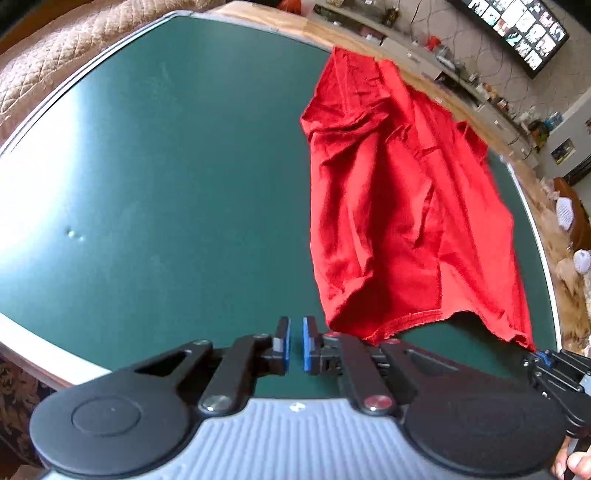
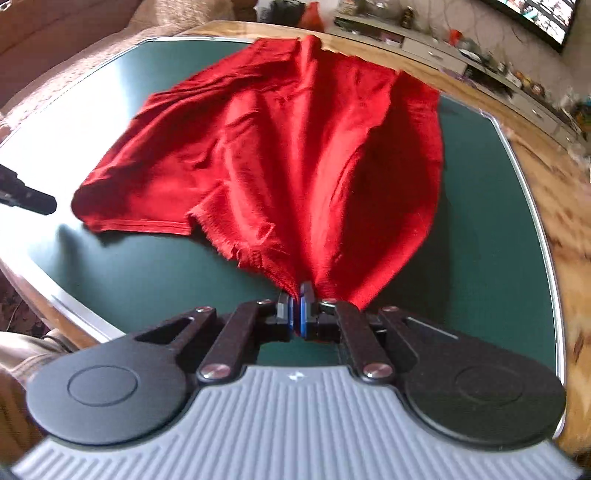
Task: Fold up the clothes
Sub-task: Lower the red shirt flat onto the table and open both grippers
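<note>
A red garment (image 1: 399,206) lies crumpled on the green table top (image 1: 166,166), reaching to the far edge. My left gripper (image 1: 296,341) hovers just left of the garment's near hem, its blue pads a small gap apart and holding nothing. My right gripper (image 2: 296,310) is shut on the frayed near corner of the red garment (image 2: 295,147), and the cloth fans out from the pads toward the far edge. The right gripper also shows at the right edge of the left wrist view (image 1: 554,369). The left gripper's tip shows at the left edge of the right wrist view (image 2: 29,197).
The green table top (image 2: 480,221) has a metal rim and a wooden border (image 2: 554,184). A quilted beige sofa (image 1: 55,62) stands beyond the far left edge. A shelf with small items (image 1: 461,70) and a wall screen (image 1: 517,26) are at the back right.
</note>
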A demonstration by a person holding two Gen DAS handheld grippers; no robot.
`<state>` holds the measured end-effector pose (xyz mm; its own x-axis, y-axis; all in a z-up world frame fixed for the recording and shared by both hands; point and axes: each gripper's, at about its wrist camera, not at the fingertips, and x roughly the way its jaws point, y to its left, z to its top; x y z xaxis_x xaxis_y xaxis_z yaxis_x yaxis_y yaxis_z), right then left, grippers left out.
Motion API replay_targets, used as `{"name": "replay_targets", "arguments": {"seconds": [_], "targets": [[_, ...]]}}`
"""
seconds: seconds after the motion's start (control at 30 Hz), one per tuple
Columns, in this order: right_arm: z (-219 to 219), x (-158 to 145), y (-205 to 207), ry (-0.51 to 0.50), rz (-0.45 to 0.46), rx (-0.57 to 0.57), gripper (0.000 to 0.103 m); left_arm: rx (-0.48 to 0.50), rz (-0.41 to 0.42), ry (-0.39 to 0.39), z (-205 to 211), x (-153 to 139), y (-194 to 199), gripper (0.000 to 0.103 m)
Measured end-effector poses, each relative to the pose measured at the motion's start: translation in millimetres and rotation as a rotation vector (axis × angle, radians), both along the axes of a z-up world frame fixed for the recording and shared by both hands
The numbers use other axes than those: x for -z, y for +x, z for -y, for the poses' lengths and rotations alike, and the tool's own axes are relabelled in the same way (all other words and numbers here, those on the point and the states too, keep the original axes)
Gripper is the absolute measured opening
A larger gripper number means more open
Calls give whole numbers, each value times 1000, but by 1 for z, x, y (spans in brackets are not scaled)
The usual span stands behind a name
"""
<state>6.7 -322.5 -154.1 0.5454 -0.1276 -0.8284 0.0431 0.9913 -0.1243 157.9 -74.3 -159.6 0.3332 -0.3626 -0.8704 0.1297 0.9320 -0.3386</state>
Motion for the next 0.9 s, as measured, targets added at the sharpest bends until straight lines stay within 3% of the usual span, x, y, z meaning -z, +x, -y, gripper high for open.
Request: {"name": "replay_targets", "arguments": {"seconds": [0.13,0.2,0.3,0.57,0.7,0.9], "targets": [[4,0,0,4,-3,-1,5,8,32,46,8,-5,8,21],[5,3,4,2,-1,-8,5,11,52,73,13,-8,12,40],[3,6,4,0,8,-12,6,2,69,85,12,-5,16,49],[11,15,3,33,41,11,6,-9,92,42,12,-13,21,59],[12,16,2,43,54,14,6,44,164,150,22,-24,5,61],[12,19,3,60,61,31,6,134,180,202,55,-25,-2,61]]}}
